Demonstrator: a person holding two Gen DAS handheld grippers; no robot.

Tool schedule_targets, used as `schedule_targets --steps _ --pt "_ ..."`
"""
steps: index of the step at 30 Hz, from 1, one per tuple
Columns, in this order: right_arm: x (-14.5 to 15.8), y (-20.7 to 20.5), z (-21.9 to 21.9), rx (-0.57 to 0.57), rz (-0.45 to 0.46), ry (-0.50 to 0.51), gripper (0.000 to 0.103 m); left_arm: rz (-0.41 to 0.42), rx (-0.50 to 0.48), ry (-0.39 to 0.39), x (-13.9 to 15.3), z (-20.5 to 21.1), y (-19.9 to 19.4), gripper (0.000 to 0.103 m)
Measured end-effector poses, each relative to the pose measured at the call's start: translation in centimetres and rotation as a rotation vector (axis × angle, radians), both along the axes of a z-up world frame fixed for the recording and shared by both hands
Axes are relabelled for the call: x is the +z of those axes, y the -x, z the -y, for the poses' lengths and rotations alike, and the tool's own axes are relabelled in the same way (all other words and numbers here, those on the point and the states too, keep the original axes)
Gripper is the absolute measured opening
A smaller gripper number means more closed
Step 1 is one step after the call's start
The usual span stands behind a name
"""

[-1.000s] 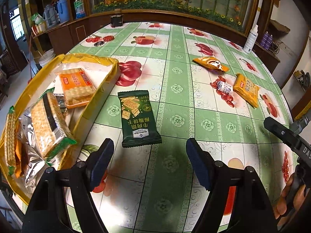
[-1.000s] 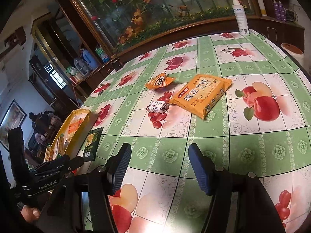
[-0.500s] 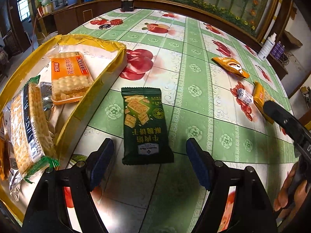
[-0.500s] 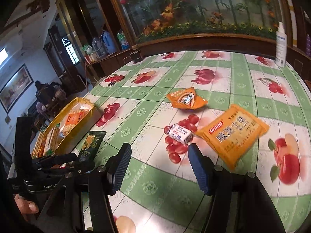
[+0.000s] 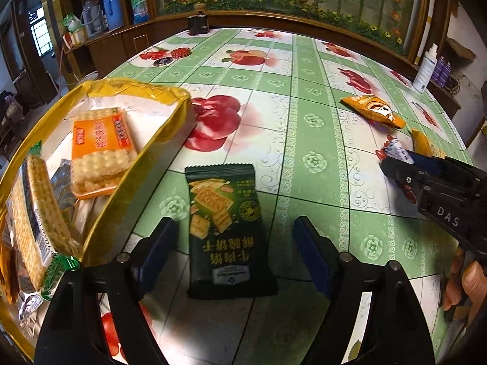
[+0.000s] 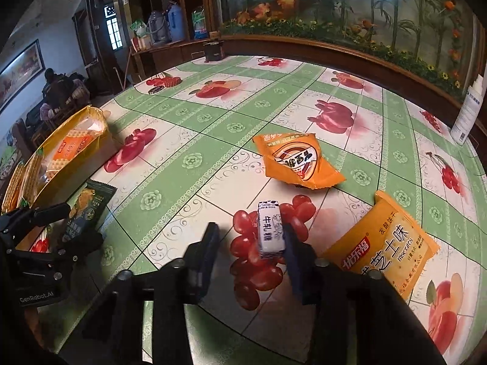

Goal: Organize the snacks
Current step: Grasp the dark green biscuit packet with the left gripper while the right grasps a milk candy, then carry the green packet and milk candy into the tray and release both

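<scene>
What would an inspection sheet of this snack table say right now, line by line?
Surface: fruit-print tablecloth.
Job's things: green cracker packet beside yellow tray; small milk candy, orange chip bag, orange biscuit pack loose.
Clutter: white spray bottle, far edge.
Grippers: left gripper open around green packet; right gripper open around candy.
Cables: nothing seen.
Surroundings: aquarium, thermoses.

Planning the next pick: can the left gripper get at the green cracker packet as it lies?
Probably yes: the left gripper is open, straddling the green cracker packet, which lies flat beside the yellow box with nothing on it.
</scene>
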State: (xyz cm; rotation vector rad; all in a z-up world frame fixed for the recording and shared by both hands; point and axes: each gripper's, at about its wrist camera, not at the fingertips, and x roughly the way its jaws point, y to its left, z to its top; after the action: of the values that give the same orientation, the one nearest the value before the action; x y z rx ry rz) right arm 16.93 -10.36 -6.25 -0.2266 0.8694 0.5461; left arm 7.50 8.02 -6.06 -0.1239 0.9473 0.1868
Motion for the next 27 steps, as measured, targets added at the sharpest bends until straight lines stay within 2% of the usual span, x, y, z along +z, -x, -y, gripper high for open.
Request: schedule_targets --steps 2,4,7,13,20,27 --pt "0.0 0.1 -0.1 -0.004 0.007 0.011 0.028 0.004 -0.014 0.007 0.1 0.0 -0.3 0.074" --pt "0.0 0.0 -0.1 -0.010 0.004 0.007 0.018 0.017 -0.032 0.014 0.5 -0.1 -0.5 0.042" --pt "0.1 0.0 0.3 -0.026 -0.008 -0.017 0.015 0.030 -0.058 0.093 0.7 -0.7 -0.4 0.042" --pt "0.4 1.3 1.1 -0.043 -0.042 -0.087 0.014 0.050 -0.074 0.184 0.8 -1.5 0.6 0.042" --pt "2.2 4.8 1.9 -0.046 -0.054 -0.201 0.014 0.053 -0.109 0.184 1.2 -0.4 2.2 0.042" --pt "3.6 8.2 3.1 -0.055 -0.056 -0.293 0.014 0.080 -0.132 0.128 3.1 0.7 4.0 0.042"
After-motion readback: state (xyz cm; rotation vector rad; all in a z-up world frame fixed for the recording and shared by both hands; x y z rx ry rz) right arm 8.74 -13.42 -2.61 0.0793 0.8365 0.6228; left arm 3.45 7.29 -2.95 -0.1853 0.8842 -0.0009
